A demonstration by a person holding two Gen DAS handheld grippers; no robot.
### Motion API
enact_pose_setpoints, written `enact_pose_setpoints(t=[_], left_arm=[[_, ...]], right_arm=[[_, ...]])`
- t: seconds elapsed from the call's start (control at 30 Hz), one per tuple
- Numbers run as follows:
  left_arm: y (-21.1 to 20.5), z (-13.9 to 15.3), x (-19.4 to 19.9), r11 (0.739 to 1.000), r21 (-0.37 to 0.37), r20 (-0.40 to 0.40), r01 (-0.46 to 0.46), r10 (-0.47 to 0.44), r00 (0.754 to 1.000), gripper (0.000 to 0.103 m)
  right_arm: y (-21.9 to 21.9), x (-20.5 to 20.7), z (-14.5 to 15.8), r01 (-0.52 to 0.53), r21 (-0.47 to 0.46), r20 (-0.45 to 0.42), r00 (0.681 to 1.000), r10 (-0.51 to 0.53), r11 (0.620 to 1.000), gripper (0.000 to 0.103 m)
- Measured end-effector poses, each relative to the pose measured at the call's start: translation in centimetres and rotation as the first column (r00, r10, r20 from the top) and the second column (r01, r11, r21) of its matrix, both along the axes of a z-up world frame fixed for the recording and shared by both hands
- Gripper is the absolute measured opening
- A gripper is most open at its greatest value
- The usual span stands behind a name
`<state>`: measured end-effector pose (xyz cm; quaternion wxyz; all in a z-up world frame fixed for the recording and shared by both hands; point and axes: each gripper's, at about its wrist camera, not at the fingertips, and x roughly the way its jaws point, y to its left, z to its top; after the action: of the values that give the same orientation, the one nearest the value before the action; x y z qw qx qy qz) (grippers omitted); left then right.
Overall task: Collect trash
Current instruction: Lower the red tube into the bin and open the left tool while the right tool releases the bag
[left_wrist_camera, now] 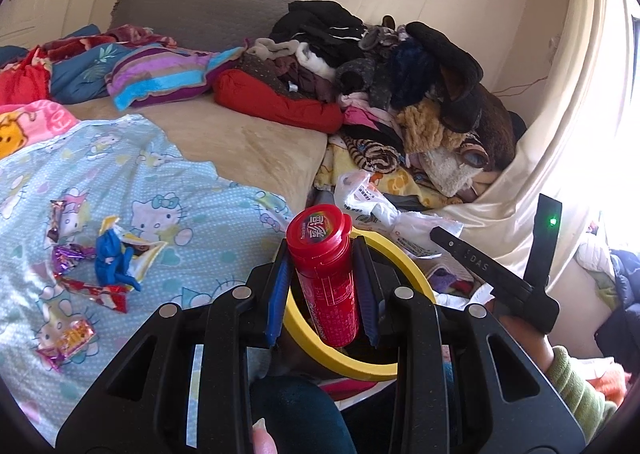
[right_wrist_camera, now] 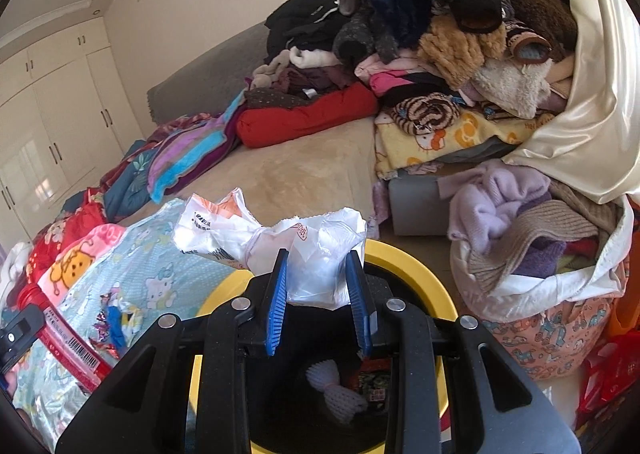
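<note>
Left wrist: tool grips red bottle; right tool pinches plastic bag (bin half hidden).

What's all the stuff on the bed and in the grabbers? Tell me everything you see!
Red bottle: one, red, held in the left gripper above the bin.
White plastic bag: one, white, crumpled, between the right gripper's fingers over the bin.
Bin: one, yellow rim, dark inside, with some trash already in it.
Candy wrappers: several, purple, red, blue, scattered on the cartoon-cat sheet.
Sheet: one, light blue, spread on the bed.
Clothes pile: one big heap, mixed colours, far side of the bed.
Red cushion: one, beside the pile.
Left gripper: black, blue pads.
Right gripper: black, blue pads.
</note>
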<state>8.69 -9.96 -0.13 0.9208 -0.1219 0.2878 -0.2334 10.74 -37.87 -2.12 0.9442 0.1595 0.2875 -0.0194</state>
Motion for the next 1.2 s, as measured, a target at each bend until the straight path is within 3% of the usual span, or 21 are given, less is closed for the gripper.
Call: enact_pose_setpoints(t=[0.53,1.2], left_arm=[[-3.5,-1.8,1.3,0.998,0.015,-0.031,0.058,-0.058,0.998,0.024],[-7.7,-5.5,5.0,0.992,0.055,-0.12,0.116,-0.108,0.987,0.024]], right_arm=[[-3.0,0.6,-2.5,0.055,0.039,-0.07,0.996,-0.052,0.998,0.028],[-4.0,1.6,-5.0,0.042,0.079,-0.148,0.989,-0.03,0.996,0.029]])
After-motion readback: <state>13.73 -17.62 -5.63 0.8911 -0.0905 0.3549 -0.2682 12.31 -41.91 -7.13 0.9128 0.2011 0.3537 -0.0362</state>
